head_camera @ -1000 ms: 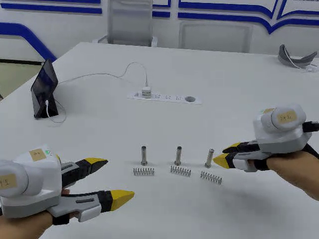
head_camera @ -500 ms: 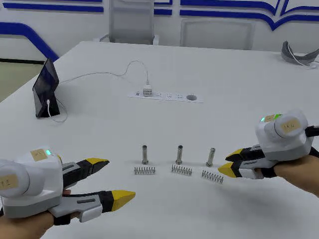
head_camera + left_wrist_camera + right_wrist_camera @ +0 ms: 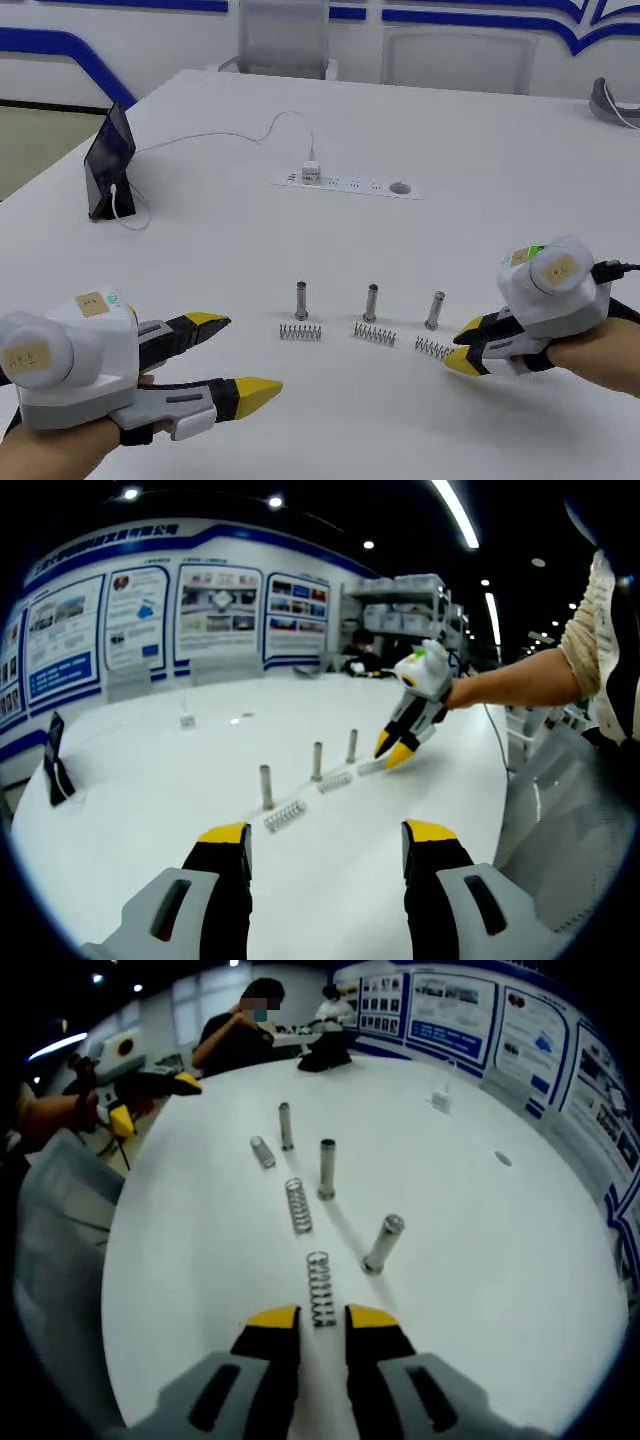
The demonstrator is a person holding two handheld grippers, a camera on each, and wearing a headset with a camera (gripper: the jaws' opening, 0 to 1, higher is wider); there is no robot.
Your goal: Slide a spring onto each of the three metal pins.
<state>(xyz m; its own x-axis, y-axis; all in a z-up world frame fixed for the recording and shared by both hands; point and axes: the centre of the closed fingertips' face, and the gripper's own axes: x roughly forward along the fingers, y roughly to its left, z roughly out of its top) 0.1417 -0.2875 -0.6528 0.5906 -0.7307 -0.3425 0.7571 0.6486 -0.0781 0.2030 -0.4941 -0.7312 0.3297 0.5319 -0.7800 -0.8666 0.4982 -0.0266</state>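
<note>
A wide white worktop (image 3: 480, 130) runs back to grey chairs (image 3: 283, 35) and a blue-striped wall. A propped tablet (image 3: 108, 160) and a power strip (image 3: 350, 184) sit well behind the work, joined by a cable. Mid-worktop, three pins (image 3: 371, 302) stand upright, with a spring (image 3: 375, 335) lying before each. The right gripper (image 3: 458, 345) holds its jaws narrowly parted at the rightmost spring (image 3: 433, 348); the left gripper (image 3: 250, 352) hangs near, jaws spread wide, empty.
</note>
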